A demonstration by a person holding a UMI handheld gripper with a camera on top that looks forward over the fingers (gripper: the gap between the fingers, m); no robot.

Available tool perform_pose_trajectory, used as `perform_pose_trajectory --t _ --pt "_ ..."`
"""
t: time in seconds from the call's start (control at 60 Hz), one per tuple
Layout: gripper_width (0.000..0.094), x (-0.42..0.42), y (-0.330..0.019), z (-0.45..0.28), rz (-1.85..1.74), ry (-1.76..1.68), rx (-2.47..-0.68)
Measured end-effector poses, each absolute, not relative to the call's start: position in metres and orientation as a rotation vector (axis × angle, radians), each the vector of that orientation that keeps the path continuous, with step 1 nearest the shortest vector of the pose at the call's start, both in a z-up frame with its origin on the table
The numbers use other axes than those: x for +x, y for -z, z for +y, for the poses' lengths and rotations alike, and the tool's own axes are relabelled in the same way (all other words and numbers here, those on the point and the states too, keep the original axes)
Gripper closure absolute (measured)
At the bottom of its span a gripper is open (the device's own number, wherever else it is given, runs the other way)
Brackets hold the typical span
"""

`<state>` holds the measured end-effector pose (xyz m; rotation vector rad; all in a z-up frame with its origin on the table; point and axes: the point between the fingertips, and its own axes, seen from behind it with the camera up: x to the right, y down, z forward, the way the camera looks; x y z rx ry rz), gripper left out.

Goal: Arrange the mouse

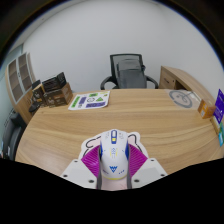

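I see the wooden table (150, 125) stretching ahead of my claw (113, 176); an office chair (130, 70) stands beyond its far edge; the white mouse (113, 150) sits clamped between both pink pads (92, 163), fingers narrow.

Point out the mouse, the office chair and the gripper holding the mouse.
mouse (112, 152), gripper view, middle of its white top shell.
office chair (127, 70), gripper view, its dark backrest beyond the table.
gripper (112, 176), gripper view, midway between its fingers, shut on the mouse.
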<state>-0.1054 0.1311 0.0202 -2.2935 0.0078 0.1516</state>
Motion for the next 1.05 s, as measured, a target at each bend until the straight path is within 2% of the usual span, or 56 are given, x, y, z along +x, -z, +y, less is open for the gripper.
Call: perform_pose_trajectory --t 0.167,0.3,0.433,0.467,0.517,0.533,0.583,0.75,0.917,1.05 --pt "0.0605 -0.108 0.007 0.121 0.055 -0.051 -2.364" --pt "0.0584 -0.109 0.008 0.123 0.064 -0.041 -2.358" --pt "0.0421 -0.111 0.008 0.123 0.013 -0.048 -2.390" --pt "0.0339 -0.112 0.006 0.120 0.012 -0.069 -2.405" --pt "0.0120 -0.117 -0.012 0.118 0.025 -0.115 -2.369" --pt "0.0080 -0.117 -0.019 0.118 0.025 -0.127 -2.344" --pt "0.0104 -0.122 -0.041 0.111 0.015 -0.156 -2.286" --pt "0.0103 -0.126 -0.111 0.049 -0.039 -0.185 -2.179" --pt "0.0102 -0.097 -0.163 -0.059 -0.046 -0.214 -2.116" --pt "0.0102 -0.058 -0.190 -0.155 -0.012 -0.223 -2.084"
